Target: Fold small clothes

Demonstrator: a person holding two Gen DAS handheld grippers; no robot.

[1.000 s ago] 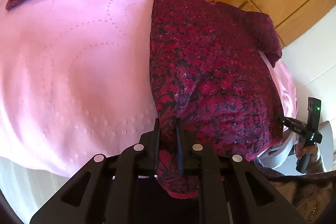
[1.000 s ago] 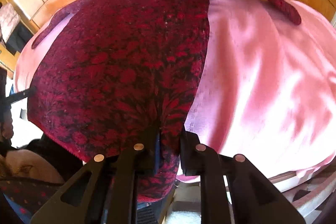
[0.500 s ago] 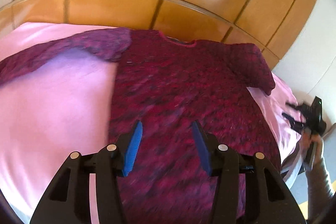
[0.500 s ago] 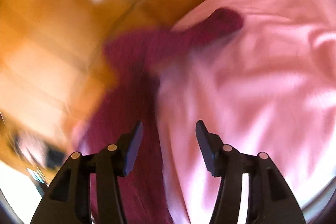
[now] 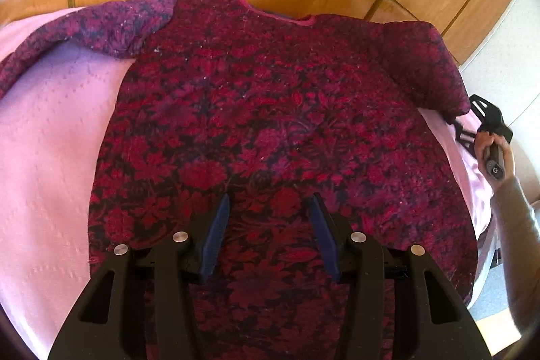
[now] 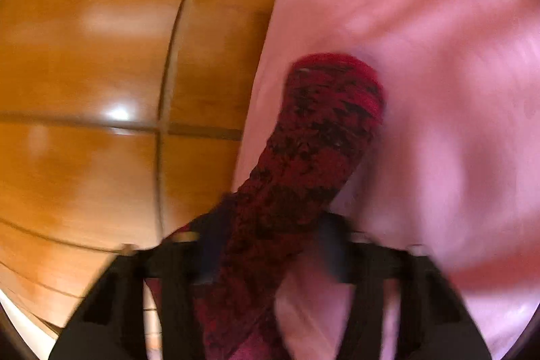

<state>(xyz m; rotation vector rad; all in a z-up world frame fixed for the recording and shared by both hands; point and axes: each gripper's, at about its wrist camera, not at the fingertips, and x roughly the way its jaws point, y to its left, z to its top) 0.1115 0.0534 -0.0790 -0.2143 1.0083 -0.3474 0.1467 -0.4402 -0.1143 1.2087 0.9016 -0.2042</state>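
sweater flat on pink bedspread; right tongs closing on sleeve.

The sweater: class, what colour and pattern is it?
The sweater is dark red with a black floral pattern; clearest in the left wrist view.

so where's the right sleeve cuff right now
In the right wrist view the cuff lies on the pink bedcover, just right of the wooden panelling; the sleeve runs back between the right claw fingers, which have just been closing on it.
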